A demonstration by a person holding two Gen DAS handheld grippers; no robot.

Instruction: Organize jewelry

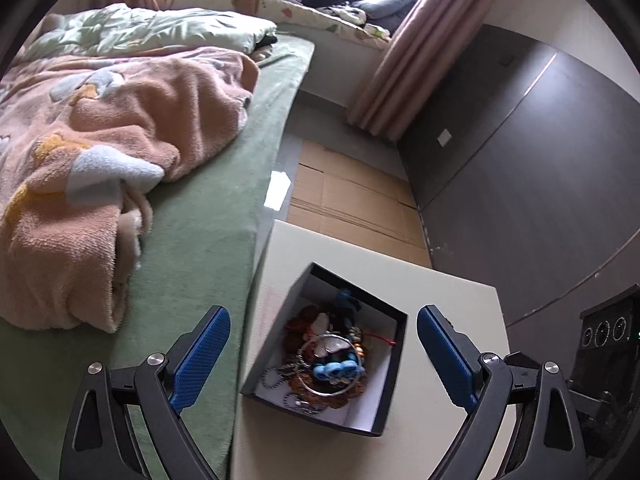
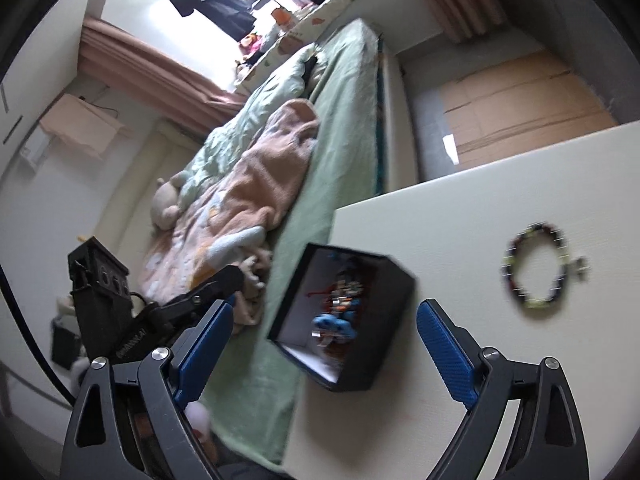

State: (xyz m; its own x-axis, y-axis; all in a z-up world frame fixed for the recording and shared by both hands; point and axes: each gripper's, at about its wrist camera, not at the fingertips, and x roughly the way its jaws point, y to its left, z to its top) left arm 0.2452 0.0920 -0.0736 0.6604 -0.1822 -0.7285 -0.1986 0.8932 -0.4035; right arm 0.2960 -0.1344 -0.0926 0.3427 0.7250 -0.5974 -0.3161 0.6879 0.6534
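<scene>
both grippers (image 1: 324, 350) (image 2: 324, 344) gape over jewelry box (image 1: 390, 364).

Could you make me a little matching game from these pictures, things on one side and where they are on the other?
Things:
1. black box
2. beaded bracelet
3. pink blanket
4. cardboard sheets

Places:
A. spread on the floor
B. lying alone on the white table, outside the box
C. crumpled on the green bed
D. on the white table, holding a jewelry pile

Pairs: 1-D, 2-B, 3-C, 4-A

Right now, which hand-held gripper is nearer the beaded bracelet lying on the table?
Right. The right hand-held gripper hangs open beside the black jewelry box, with the beaded bracelet just off to its right. The left hand-held gripper hangs open over the box; its view doesn't show the bracelet.
</scene>
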